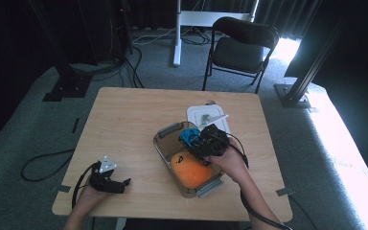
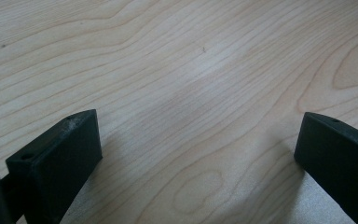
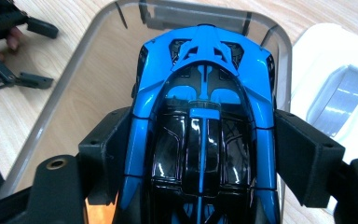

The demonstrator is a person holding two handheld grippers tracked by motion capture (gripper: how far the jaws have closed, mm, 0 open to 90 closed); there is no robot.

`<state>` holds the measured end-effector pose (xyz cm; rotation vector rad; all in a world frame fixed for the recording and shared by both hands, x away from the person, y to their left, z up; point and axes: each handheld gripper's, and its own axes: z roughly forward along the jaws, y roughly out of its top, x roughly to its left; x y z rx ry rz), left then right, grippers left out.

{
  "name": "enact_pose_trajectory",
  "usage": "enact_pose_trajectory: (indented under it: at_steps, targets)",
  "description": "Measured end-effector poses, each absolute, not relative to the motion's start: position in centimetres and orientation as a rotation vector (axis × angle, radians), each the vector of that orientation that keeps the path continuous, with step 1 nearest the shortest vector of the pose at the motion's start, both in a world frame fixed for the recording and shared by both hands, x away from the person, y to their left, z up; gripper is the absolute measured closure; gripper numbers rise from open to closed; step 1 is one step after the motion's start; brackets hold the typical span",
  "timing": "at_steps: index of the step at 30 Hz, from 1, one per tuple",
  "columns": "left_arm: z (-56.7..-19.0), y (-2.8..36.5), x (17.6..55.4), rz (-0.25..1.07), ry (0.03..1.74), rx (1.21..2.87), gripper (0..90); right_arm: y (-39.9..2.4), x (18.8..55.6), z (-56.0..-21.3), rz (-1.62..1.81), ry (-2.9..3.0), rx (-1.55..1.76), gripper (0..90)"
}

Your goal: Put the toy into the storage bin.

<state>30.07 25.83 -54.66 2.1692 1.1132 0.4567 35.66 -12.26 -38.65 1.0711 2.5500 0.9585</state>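
A blue and black toy car (image 3: 205, 116) sits between the jaws of my right gripper (image 3: 205, 154), whose pads press on both its sides; it hangs over a clear plastic container (image 3: 56, 116). From above, the right gripper (image 1: 206, 141) and the car (image 1: 189, 137) are over the container's (image 1: 165, 132) far half, and an orange fruit (image 1: 190, 170) lies in its near half. My left gripper (image 1: 117, 184) rests low over the table's near left part, its jaws wide apart with bare wood (image 2: 196, 116) between them.
A white lid (image 1: 199, 115) with a grey handle lies on the table just beyond the container, the lid (image 3: 335, 93) showing to the right of the car. A black chair (image 1: 242, 45) stands past the table's far edge. The left gripper (image 3: 9, 51) shows beside the container.
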Motion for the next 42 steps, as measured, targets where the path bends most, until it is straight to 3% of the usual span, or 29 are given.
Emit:
enact_pose_trajectory:
  at_steps: [42]
  targets:
    - [-54.7,25.8,30.1,0.457,1.113,2.169,0.9,-11.3,36.2,-41.9,0.868,2.574,1.092,24.1]
